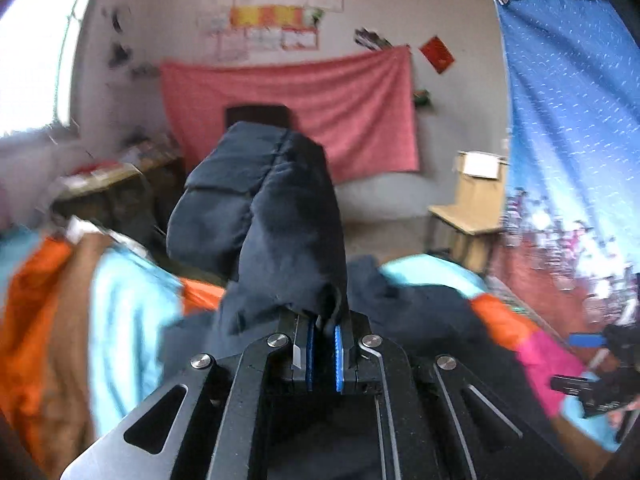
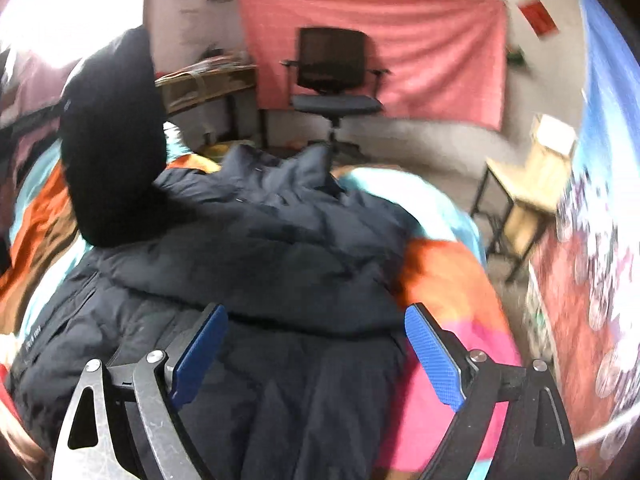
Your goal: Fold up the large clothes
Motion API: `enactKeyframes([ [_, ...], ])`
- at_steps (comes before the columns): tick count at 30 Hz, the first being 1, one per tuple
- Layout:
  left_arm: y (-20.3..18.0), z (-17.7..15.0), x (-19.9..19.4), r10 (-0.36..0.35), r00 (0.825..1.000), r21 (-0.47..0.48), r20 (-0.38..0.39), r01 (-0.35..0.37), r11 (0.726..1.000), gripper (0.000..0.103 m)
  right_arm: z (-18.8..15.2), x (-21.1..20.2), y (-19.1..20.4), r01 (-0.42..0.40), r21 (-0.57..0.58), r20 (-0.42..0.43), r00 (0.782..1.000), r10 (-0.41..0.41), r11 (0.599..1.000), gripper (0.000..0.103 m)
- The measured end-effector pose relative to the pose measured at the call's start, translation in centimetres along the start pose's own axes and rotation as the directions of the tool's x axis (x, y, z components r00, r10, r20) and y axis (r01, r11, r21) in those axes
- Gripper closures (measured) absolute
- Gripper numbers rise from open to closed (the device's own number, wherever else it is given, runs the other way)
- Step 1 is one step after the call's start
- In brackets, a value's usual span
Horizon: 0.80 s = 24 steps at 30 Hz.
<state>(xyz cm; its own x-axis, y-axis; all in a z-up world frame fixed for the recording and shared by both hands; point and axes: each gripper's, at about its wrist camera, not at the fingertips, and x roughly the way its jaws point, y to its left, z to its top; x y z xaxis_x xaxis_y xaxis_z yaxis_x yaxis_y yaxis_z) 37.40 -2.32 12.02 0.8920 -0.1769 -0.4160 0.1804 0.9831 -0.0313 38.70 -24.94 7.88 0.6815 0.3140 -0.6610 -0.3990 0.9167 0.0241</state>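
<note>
Dark puffer jacket spread on a colour-block bedspread, left gripper pinching its raised sleeve, right gripper spread wide above it, office chair before pink wall cloth

Pink cloth hung on back wall, upper centre. Black office chair before it, centre top of right wrist view. Wooden desk left of chair, clutter on top, blurred. Red paper square on wall, right of cloth. Posters above cloth, blurred. Blue curtain at right edge. Wooden chair right, near curtain. Multicoloured bedspread across lower frame. Bright window upper left.
</note>
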Motion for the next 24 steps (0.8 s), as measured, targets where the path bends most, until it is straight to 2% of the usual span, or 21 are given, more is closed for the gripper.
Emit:
enactKeyframes([
  [1,-0.5,-0.5,0.9,-0.054,0.998,-0.022,-0.029,0.053,0.998,0.098,-0.3,0.3,-0.9,0.005,0.034,-0.026,1.000,-0.004,0.999,0.013],
  [5,-2.2,-1.6,2.2,-0.114,0.989,-0.022,-0.090,0.112,0.993,0.097,-0.6,0.1,-3.0,0.024,0.061,-0.031,0.999,-0.022,0.998,0.013],
  [9,-4.1,-2.7,3.4,-0.142,0.976,0.011,-0.165,0.146,0.989,0.092,-1.4,0.1,-3.9,0.062,0.006,-0.051,0.997,-0.061,0.998,0.013],
  [11,-4.0,-4.1,3.4,-0.172,0.963,0.017,-0.209,0.179,0.984,0.087,-2.0,0.4,-4.3,0.083,-0.014,-0.068,0.994,-0.083,0.996,0.013],
  [12,-4.4,-4.4,3.7,-0.201,0.951,0.013,-0.236,0.210,0.978,0.083,-2.3,0.7,-4.6,0.087,-0.007,-0.083,0.993,-0.087,0.996,0.013],
  [14,-4.9,-5.1,3.4,-0.246,0.929,0.011,-0.276,0.259,0.966,0.065,-2.7,1.0,-5.2,0.084,0.010,-0.098,0.992,-0.083,0.996,0.013],
  [15,-5.2,-5.5,3.4,-0.256,0.924,0.011,-0.284,0.271,0.963,0.049,-2.8,1.1,-5.2,0.084,0.015,-0.103,0.991,-0.082,0.996,0.013],
  [16,-5.6,-5.8,3.0,-0.280,0.918,0.015,-0.282,0.296,0.955,0.045,-2.9,1.3,-5.4,0.081,0.027,-0.115,0.990,-0.077,0.996,0.013],
  [19,-6.2,-5.9,1.6,-0.301,0.913,0.050,-0.274,0.326,0.944,0.045,-3.0,2.4,-5.8,0.063,0.060,-0.166,0.985,-0.052,0.996,0.013],
  [21,-6.2,-6.3,0.8,-0.296,0.918,0.047,-0.263,0.318,0.947,0.045,-3.3,3.4,-5.8,0.063,0.065,-0.218,0.975,-0.047,0.996,0.013],
  [23,-5.4,-6.7,0.2,-0.270,0.929,0.034,-0.254,0.288,0.957,0.045,-3.8,4.2,-5.8,0.042,0.091,-0.239,0.971,-0.019,0.995,0.013],
  [24,-4.8,-7.0,0.1,-0.240,0.938,0.021,-0.249,0.253,0.967,0.043,-4.0,4.4,-6.1,0.006,0.133,-0.239,0.971,0.026,0.991,0.013],
])
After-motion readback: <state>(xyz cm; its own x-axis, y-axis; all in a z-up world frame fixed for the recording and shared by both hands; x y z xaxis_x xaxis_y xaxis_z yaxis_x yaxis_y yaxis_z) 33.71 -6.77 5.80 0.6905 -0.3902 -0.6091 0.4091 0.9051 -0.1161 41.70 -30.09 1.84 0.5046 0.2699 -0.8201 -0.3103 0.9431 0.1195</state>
